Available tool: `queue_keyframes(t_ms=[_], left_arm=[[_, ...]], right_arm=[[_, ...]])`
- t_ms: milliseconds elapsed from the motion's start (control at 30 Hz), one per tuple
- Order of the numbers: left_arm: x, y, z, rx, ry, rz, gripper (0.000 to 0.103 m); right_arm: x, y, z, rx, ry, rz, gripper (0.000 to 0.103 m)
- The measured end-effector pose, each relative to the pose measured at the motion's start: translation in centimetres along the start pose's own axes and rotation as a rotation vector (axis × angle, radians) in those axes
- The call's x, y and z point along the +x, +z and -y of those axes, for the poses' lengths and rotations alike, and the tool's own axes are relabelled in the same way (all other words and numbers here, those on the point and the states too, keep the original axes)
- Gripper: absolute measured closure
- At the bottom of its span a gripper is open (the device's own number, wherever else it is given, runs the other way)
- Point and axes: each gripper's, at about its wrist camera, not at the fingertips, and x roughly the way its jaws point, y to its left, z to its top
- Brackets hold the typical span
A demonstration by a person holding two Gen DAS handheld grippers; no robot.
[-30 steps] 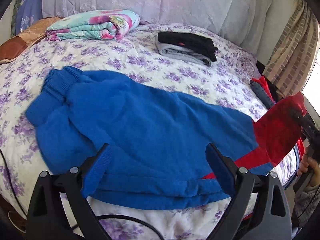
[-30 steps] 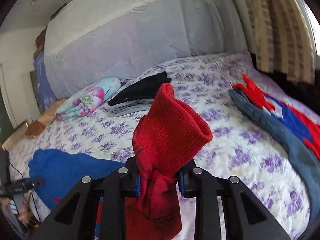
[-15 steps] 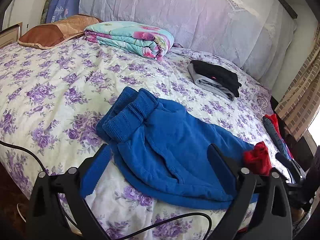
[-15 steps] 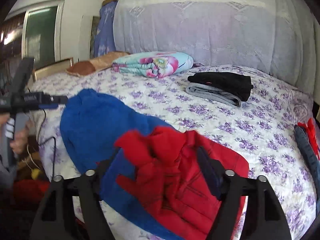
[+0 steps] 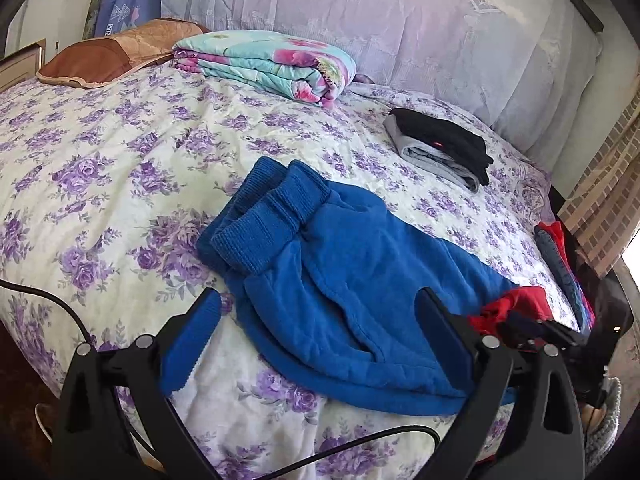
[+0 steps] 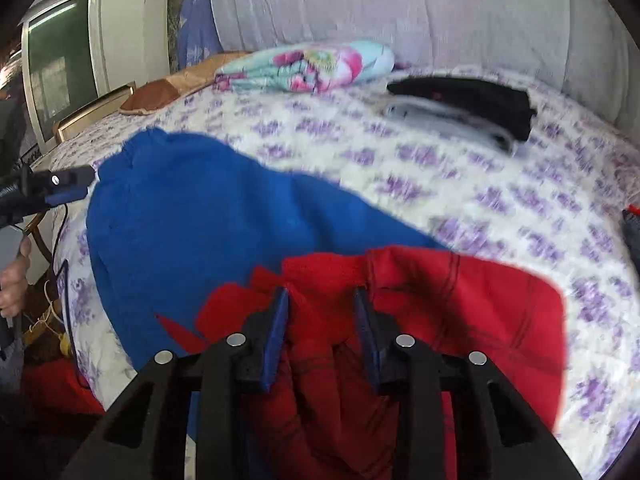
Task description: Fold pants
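Pants [image 5: 360, 280]: lay on the floral bedspread [image 5: 120, 160], blue part folded, red part at the near edge.
Right gripper [image 6: 322, 320]: jaws had just been closing; red fabric bunched between them.
Left gripper [image 5: 320, 320]: jaws wide, empty, just before the blue fabric.

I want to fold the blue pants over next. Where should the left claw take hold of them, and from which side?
Probably at the ribbed cuffs: the blue pants have both leg ends stacked there, thick and raised off the bedspread. Come in from the open bedspread side, low, so one finger slips under the stack. The left claw stands open above the near hem.
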Motion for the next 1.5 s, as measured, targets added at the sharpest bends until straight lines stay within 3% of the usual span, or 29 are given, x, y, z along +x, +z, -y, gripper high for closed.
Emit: queue_keyframes(t_ms=[100,233,300,367,500,600,867,933,1033,1167,1333,1500], left_arm=[[0.3,0.0,-0.8,-0.016,0.014,-0.013,0.008],[1.0,0.2,-2.5,-0.088,-0.011,-0.037,0.008],[1.4,0.2,-3.1,-0.118,-0.015,-0.042,0.008],[1.8,0.4,-3.6,-0.138,-0.042,-0.04,0.008],[3.0,1.4,-4.1,-0.159,-0.081,-0.032,0.008],[3.8,2.0,-4.5,-0.184,-0.114,-0.024,0.01],[3.7,2.2,-6.3,-0.259,-0.136,-0.021,0.046],[3.5,2.3,-6.6,-0.266,-0.139,-0.014,0.061],[2.9,2.4,-6.1,-0.245,-0.148,0.008,0.072],[0.8,2.9,-4.2,-0.201,-0.151,0.063,0.079],[-2.2,3.7,2.1,-0.023,-0.104,0.135,0.081],[-4.3,4.2,10.4,0.165,-0.125,0.194,0.081]], right_arm=[[-1.4,0.5,0.3,0.039,0.01,0.033,0.069],[-5.2,0.6,-0.8,0.003,-0.005,0.177,0.066],[-4.1,0.2,-0.5,0.017,0.01,0.127,0.054],[-0.6,-0.4,0.5,0.055,0.05,-0.021,0.047],[-2.0,-0.7,1.5,0.139,0.118,0.058,0.044],[-4.2,-0.7,2.5,0.165,0.103,0.132,0.038],[-8.3,-2.8,8.2,0.319,0.035,0.247,0.03],[-9.2,-3.4,9.9,0.37,0.01,0.273,0.027],[-10.0,-4.5,12.3,0.444,0.007,0.294,0.026],[-10.6,-5.8,14.6,0.521,0.021,0.317,0.026],[-10.9,-7.0,16.4,0.567,0.017,0.335,0.026],[-11.4,-8.3,17.5,0.602,0.033,0.36,0.026]])
